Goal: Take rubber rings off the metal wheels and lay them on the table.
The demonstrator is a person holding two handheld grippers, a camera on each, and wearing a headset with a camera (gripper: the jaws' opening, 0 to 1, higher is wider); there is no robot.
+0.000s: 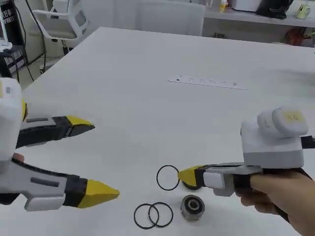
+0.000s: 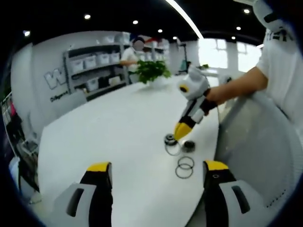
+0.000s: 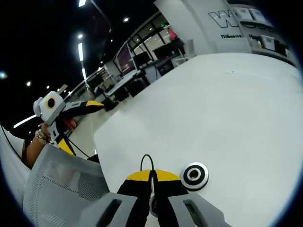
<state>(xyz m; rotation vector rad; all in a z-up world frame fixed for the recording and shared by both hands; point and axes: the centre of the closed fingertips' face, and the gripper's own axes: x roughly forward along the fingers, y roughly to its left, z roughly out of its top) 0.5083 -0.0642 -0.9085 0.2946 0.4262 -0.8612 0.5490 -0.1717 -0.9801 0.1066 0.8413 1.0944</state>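
Setting: indoor open-plan office or lab-style workspace.
- Large white table (image 1: 147, 73) serves as the work surface, with a white power strip (image 1: 206, 82) lying on it.
- White swivel office chair (image 1: 61, 22) stands off the table's far-left corner.
- Grey mesh chair back (image 3: 57, 189) sits close to the table's edge.
- Grey shelving unit (image 2: 94, 66) stands against the wall, stocked with pale storage bins (image 2: 90, 62). A person (image 2: 127, 59) stands beside it.
- Large lettering (image 2: 57, 78) runs across the white wall and is only partly legible.
- Green potted plant (image 2: 152, 71) sits at the table's far end.
- Dark ceiling carries recessed spotlights (image 2: 87, 16) and a linear light strip (image 2: 182, 16).
- Glass-partitioned area (image 3: 135, 52) lies beyond the table.
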